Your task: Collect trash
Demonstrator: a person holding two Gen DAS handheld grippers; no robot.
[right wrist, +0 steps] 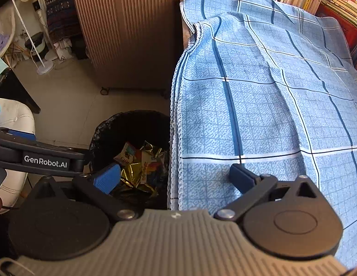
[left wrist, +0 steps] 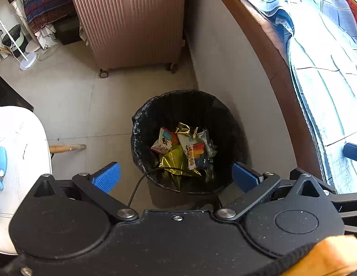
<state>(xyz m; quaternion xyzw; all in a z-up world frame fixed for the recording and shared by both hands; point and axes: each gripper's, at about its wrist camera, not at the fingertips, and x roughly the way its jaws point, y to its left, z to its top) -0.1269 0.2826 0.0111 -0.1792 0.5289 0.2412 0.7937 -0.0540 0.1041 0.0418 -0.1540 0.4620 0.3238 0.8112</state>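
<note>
- Wrappers (left wrist: 183, 147) lie inside lined bin (left wrist: 141, 124), centre floor; left gripper (left wrist: 176, 174) hovers above, spread wide, empty.
- Right gripper (right wrist: 176, 177) spread wide, empty, over blue cloth (right wrist: 270, 92). Wrappers judged light, crinkly, slippery; pinch a folded edge.

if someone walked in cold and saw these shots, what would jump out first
Probably the black-lined trash bin on the tiled floor, with bright snack wrappers heaped at its bottom, right below the open, empty left gripper. Next, the blue checked cloth spread over the table beside the bin, filling most of the right wrist view under the open right gripper. Behind both stands a ribbed pink suitcase.
</note>
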